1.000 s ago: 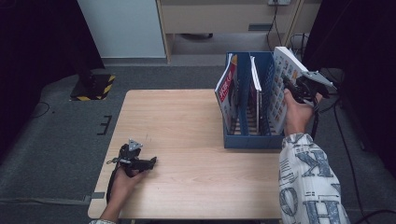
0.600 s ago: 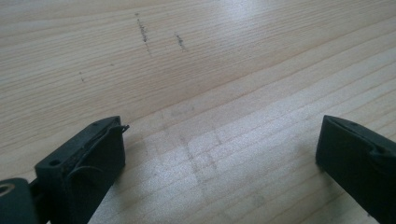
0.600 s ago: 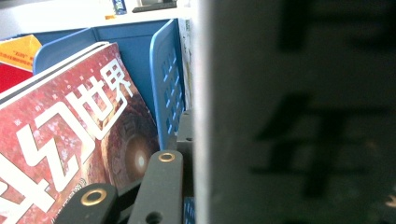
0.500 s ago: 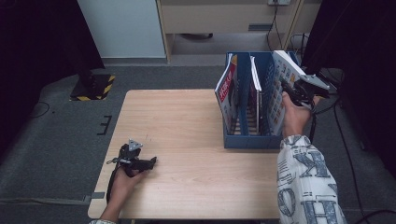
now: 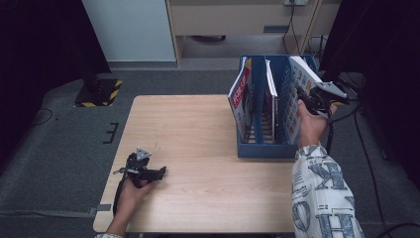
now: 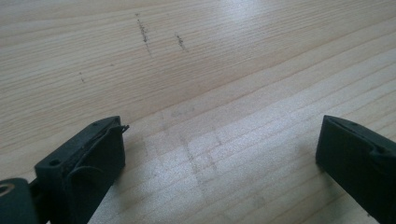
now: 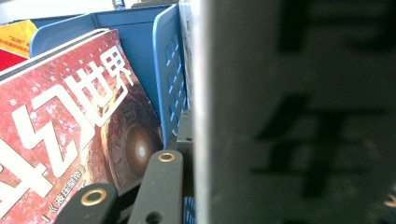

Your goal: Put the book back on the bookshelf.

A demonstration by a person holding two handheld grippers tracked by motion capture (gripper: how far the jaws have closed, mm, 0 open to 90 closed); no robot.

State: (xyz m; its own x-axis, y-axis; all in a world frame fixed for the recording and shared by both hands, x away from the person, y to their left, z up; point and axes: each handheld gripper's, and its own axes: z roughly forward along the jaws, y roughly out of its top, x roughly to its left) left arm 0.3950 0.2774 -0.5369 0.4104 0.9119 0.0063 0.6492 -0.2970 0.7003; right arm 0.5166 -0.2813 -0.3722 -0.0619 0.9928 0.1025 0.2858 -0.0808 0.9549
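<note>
right gripper (image 5: 308,97): clamped on the white magazine (image 5: 300,79), fingers closed on its outer edge up near the top, over the far right corner of the desk (image 5: 198,129)

white magazine: standing on end in the rightmost slot of the blue file rack (image 5: 262,148), top tipped toward the right hand, long axis roughly vertical. In the right gripper view its pale cover (image 7: 299,112) sits right against the lens, so I can't see the lower end

key relation: the magazine is straight ahead of the right fingers, and the slot runs down and away from them, so I'd guess whatever comes next goes along that up-down line

rack contents: a red-covered magazine (image 5: 239,94) leaning in the leftmost slot, a thin one (image 5: 270,84) in the middle, the white one on the right

left gripper (image 5: 151,173): resting at the near left corner of the desk, fingers wide apart over bare wood, nothing between them

nearer hand: the right one by far, the left is well apart from the rack
</note>
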